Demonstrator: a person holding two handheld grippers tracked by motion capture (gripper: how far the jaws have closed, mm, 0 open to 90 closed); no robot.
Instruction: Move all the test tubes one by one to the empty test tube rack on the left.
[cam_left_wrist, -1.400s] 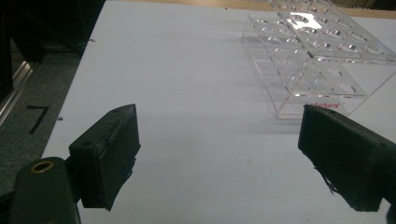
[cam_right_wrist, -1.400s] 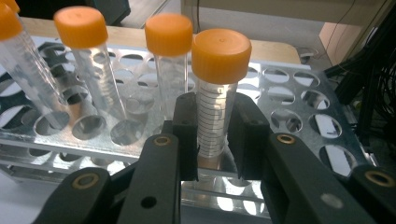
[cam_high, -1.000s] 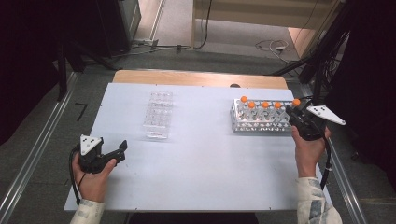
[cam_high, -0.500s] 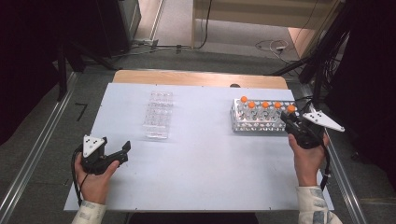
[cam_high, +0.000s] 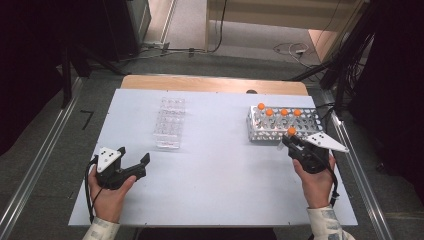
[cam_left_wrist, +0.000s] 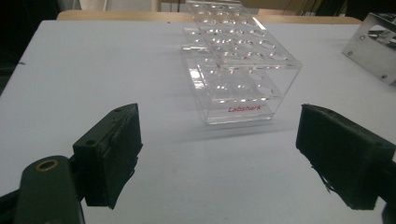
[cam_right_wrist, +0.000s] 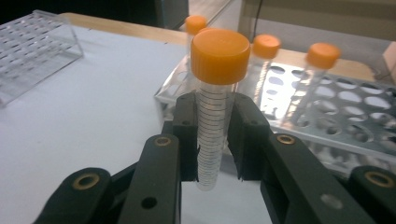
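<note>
While the right claw (cam_right_wrist: 212, 140) grips it, the orange-capped tube (cam_right_wrist: 215, 100) stands clear of its source rack
Right claw state: closed on the tube below the cap, pads on either side of the graduated wall
Tube axis: upright, cap uppermost, lower end free above the desk (cam_high: 220, 175)
Tube position: just in front of the metal tube rack (cam_high: 310, 122), at its near edge; four capped tubes stand in that rack
Left claw (cam_high: 134, 162) state: jaws wide apart, nothing between them, near the front left of the desk
Deciding relation: clear acrylic rack (cam_high: 169, 122) lies well apart from the tube, across the desk toward the left; left claw is the nearer to it
Judgement: tube must travel leftward, kept vertical, to meet a well
</note>
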